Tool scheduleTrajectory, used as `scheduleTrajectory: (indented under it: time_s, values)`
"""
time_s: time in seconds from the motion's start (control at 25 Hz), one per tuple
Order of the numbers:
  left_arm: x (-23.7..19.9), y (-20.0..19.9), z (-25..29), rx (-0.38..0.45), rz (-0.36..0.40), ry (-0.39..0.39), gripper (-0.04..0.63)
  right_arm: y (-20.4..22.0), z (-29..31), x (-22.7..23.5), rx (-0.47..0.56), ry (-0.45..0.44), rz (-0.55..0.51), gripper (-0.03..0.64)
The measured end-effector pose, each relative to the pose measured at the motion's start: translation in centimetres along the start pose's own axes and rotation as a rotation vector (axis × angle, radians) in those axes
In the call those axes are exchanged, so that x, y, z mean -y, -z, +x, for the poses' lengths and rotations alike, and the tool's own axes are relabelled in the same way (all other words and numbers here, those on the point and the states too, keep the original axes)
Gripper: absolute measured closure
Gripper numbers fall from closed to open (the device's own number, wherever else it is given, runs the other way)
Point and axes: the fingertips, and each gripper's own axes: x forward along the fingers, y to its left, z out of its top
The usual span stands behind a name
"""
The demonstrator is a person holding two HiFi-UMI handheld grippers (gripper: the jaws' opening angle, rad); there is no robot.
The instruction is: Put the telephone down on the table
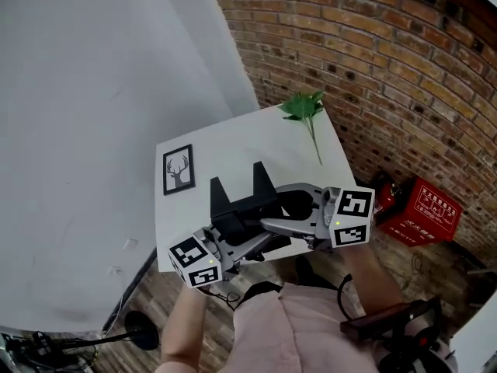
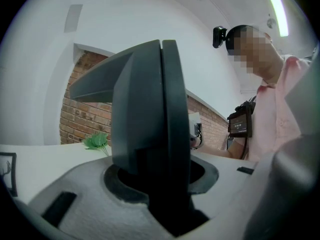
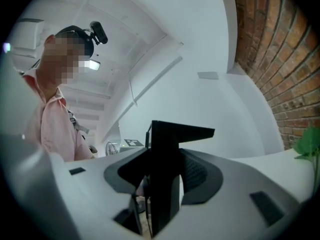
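The black telephone point(image 1: 239, 202), a dark block with two upright prongs, hangs over the near edge of the white table point(image 1: 233, 140). My left gripper point(image 1: 242, 238) comes in from the lower left and is shut on its lower part. My right gripper point(image 1: 273, 222) reaches in from the right and is shut on the same telephone. In the left gripper view the telephone point(image 2: 150, 129) stands as a dark slab between the jaws point(image 2: 155, 194). The right gripper view has a black edge of the telephone point(image 3: 165, 169) clamped in its jaws point(image 3: 160, 196). Whether the telephone touches the table I cannot tell.
A framed deer picture point(image 1: 178, 169) lies at the table's left side, and a green leafy sprig point(image 1: 304, 109) at its far corner. A brick wall point(image 1: 373, 61) runs along the right, with a red crate point(image 1: 423, 208) on the floor beside the table.
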Motion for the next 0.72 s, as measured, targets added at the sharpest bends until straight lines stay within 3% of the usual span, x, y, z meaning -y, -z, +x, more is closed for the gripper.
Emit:
scheduleTrajectory:
  time_s: [0.32,0.72]
  values:
    - [-4.9,-1.9,-0.1,0.002,0.010,-0.008,0.423,-1.9,2.6,4.3,-0.016,0.000,-0.019,0.422]
    - [-11.2,0.5,-1.1,-0.009,-0.075,0.047,0.423,0.9,6.1,10.0,-0.071,0.069,0.055,0.422]
